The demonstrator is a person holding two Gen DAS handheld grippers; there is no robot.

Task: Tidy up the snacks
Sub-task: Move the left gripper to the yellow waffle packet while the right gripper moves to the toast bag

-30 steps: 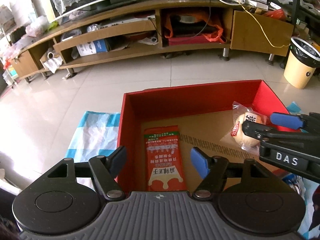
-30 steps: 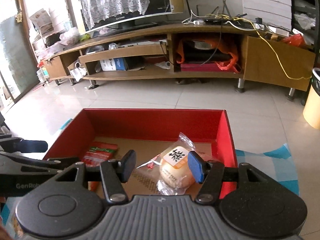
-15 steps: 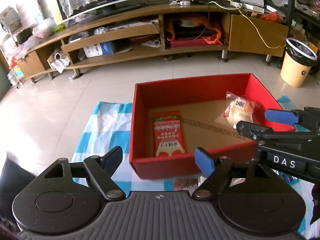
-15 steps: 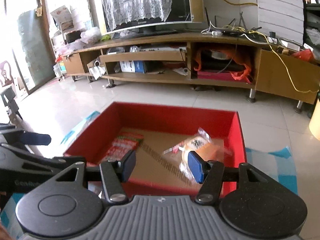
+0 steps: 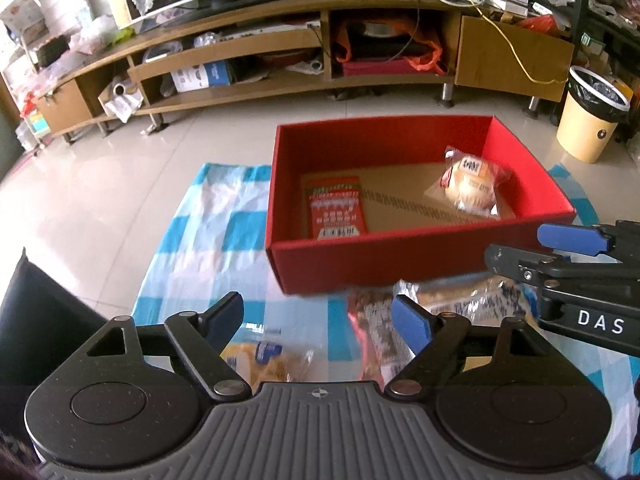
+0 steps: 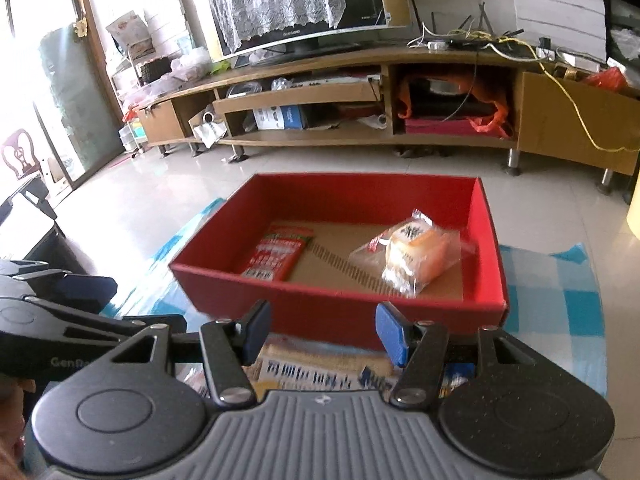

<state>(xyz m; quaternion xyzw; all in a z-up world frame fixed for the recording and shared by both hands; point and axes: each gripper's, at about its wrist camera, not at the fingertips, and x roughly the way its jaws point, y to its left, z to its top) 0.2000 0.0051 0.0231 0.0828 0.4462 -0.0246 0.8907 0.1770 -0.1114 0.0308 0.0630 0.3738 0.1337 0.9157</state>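
Note:
A red open box (image 5: 400, 264) (image 6: 328, 312) sits on a blue-and-white checked cloth (image 5: 224, 208). Inside lie a flat red snack packet (image 5: 336, 208) (image 6: 276, 252) on the left and a wrapped bun (image 5: 468, 188) (image 6: 416, 252) on the right. My left gripper (image 5: 318, 320) is open and empty, in front of the box, above several loose snack packs (image 5: 376, 320). My right gripper (image 6: 322, 332) is open and empty over a yellow printed pack (image 6: 320, 372). It also shows at the right of the left wrist view (image 5: 536, 248).
A long wooden TV cabinet (image 5: 280, 52) (image 6: 360, 92) runs along the back wall. A yellow bin (image 5: 592, 116) stands at the right. Tiled floor lies between the cabinet and the cloth. A dark object (image 5: 36, 320) is at the left.
Both grippers have drawn back out of the box toward me. The bun and the red packet stay in the box. Loose packs in front of the box have come into view.

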